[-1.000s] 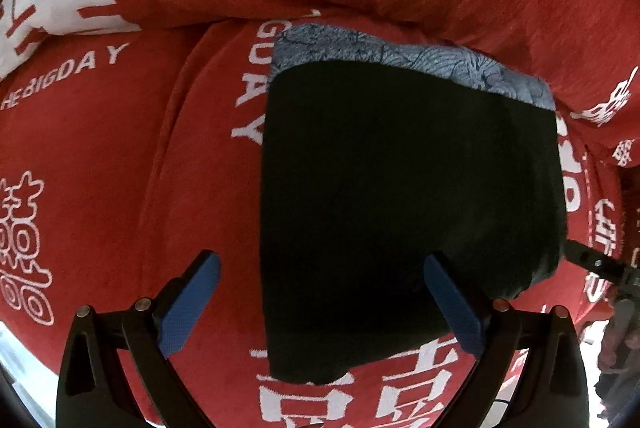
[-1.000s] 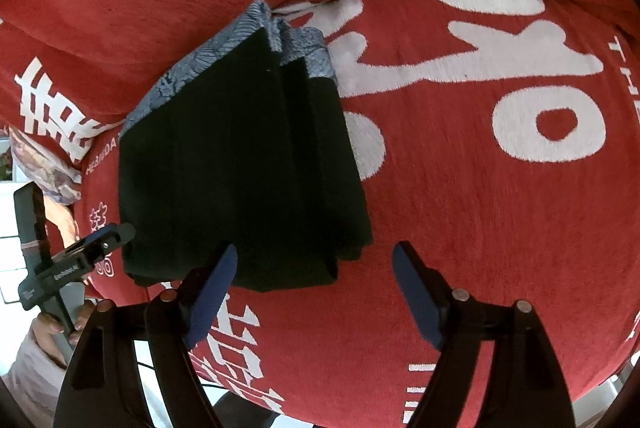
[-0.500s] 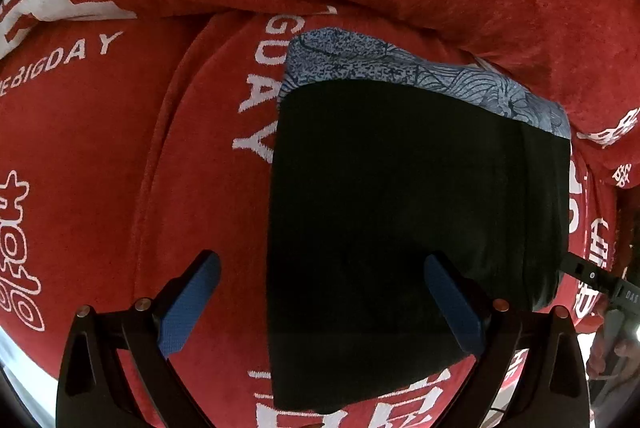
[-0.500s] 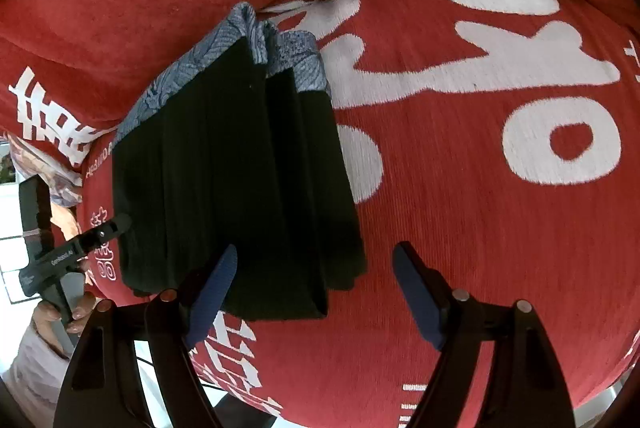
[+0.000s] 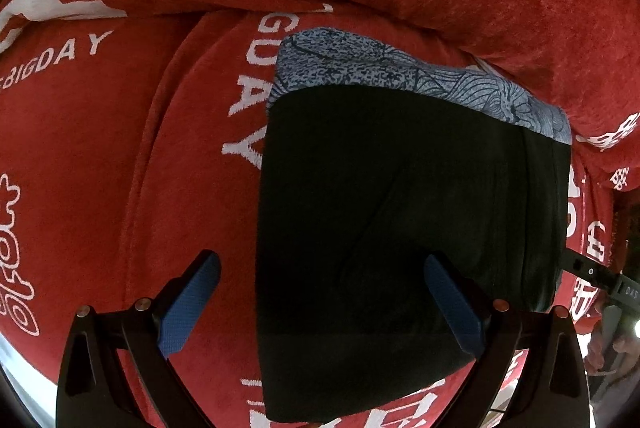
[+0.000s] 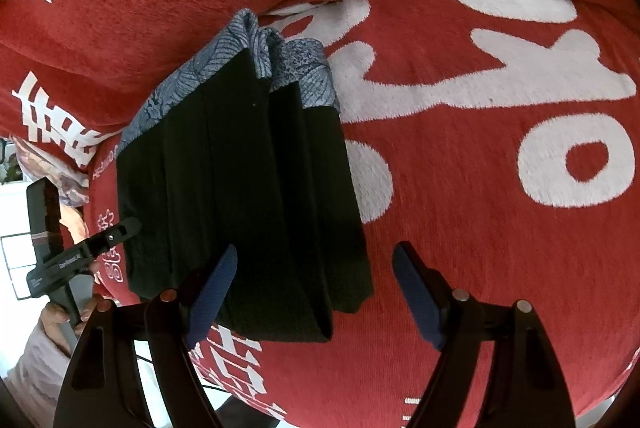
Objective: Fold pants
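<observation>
The black pants lie folded into a compact stack on the red cover, long axis running away from both tongs, with the blue-grey patterned waistband at the far end and the folded edge nearest the cameras. The left tongs stand wide apart and grasp nothing; the stack's left edge sits between their blue pads. The right tongs are equally spread and empty, the stack's right near corner ahead of their left pad. White lettering on the cover reads "BIGDAY" beside large white characters.
</observation>
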